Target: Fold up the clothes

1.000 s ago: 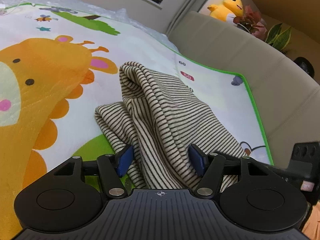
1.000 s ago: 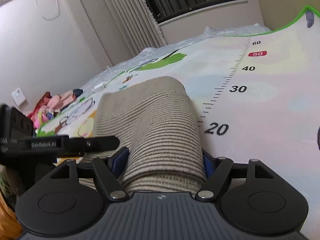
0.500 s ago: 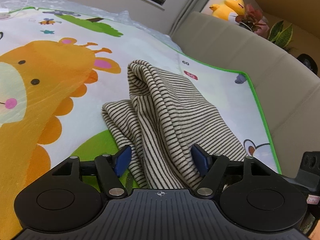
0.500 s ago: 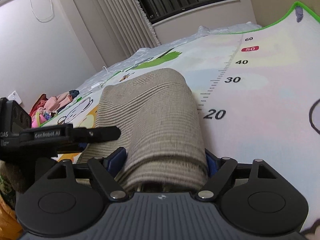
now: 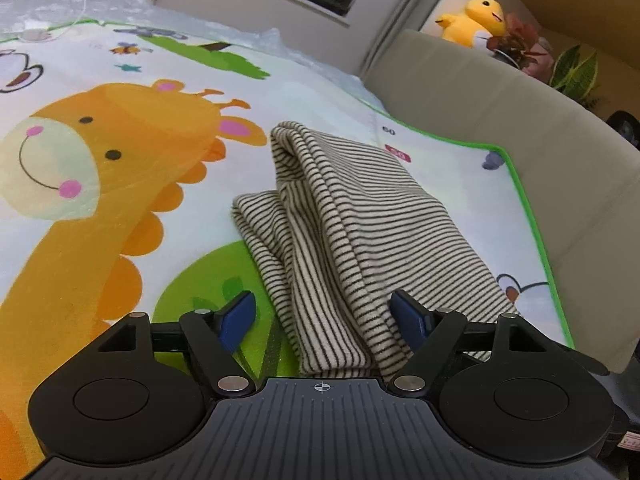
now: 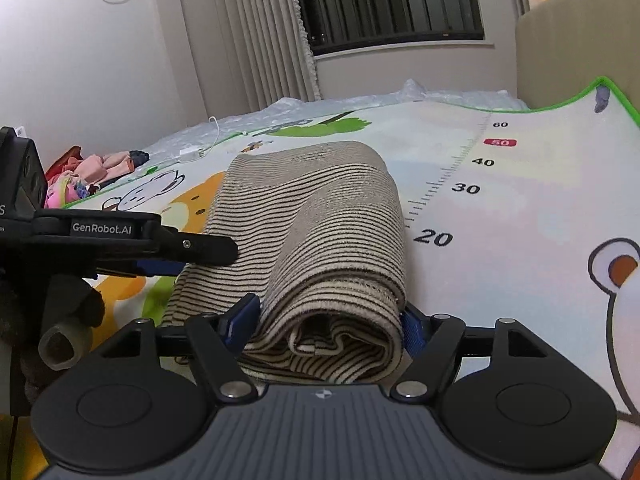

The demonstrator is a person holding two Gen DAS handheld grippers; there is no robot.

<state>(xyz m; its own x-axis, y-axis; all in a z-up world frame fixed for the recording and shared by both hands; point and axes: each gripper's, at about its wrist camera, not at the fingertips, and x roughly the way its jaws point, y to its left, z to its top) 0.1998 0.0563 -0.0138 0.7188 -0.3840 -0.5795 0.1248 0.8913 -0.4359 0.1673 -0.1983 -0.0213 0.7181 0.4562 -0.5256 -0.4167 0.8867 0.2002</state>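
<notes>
1. Right now a striped garment (image 5: 352,236), cream with thin dark lines, lies bunched in loose folds on a cartoon play mat (image 5: 100,208) printed with a giraffe and a number ruler.
2. Seen from the left wrist, the left gripper (image 5: 326,316) has its jaws spread; they have just been opening. The cloth runs between the blue pads (image 5: 408,316). The left-hand pad stands clear of the fabric, over bare mat, while the right-hand one sits against the cloth's edge, so I judge the garment released.
3. Seen from the right wrist, the right gripper (image 6: 328,320) has a thick roll of the same garment (image 6: 320,240) between its pads (image 6: 242,316). Its jaws have just been closing a little. Both pads meet the bundle's sides, so it appears to hold the roll.
4. Judging the step: one fold looks laid down, with one hand letting go and the other taking hold. The next move likely calls for finding a fresh edge, lifting it and laying it flat, since the cloth is humped.
5. Only the left wrist view shows the sofa back (image 5: 520,128) and a yellow plush toy (image 5: 476,20).
6. Only the right wrist view shows the garment's layered hemmed end, the left gripper from the side (image 6: 188,246), a curtain (image 6: 260,32) and a pile of pink clothes (image 6: 92,172).
</notes>
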